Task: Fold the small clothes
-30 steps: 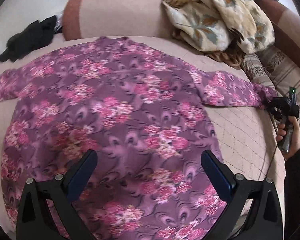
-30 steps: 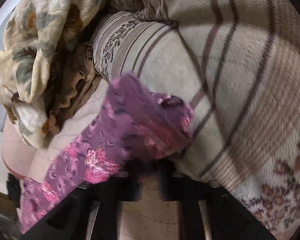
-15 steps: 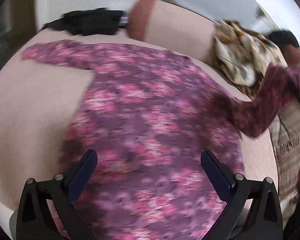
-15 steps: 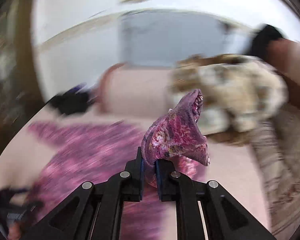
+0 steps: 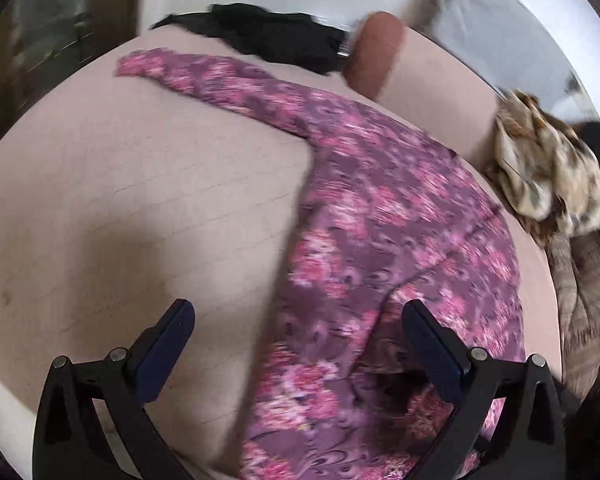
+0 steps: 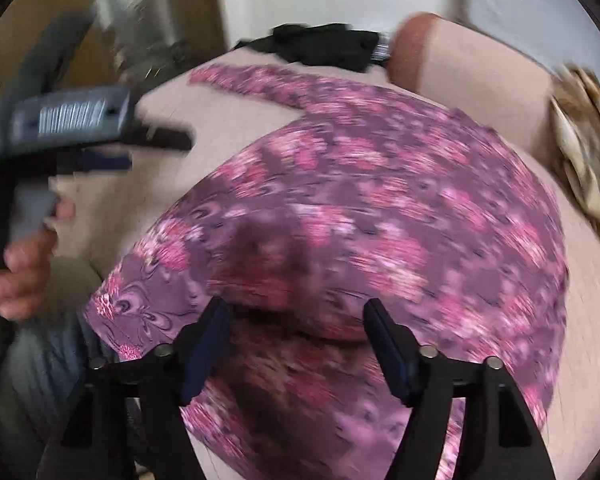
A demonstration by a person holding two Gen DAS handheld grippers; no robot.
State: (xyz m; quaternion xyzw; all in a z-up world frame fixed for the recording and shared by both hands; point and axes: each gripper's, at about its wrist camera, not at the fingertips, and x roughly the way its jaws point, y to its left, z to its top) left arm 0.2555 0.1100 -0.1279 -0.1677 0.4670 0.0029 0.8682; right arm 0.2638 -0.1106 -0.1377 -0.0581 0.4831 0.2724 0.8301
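With the right sleeve laid across the shirt (image 6: 380, 208) on the sofa to narrow it, my right gripper (image 6: 296, 344) fingers are opening, nothing pinched; my left gripper (image 5: 296, 352) hangs released near the other sleeve.

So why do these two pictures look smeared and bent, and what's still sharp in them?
Left wrist view: the floral top is streaked with motion blur, while the left tool, fixed to the camera, stays crisp. Right wrist view: the same smear, heaviest on the person's hand; the right tool, its jaws opening, is sharp. Both views: the fisheye lens bulges the beige cushion and darkens the corners.
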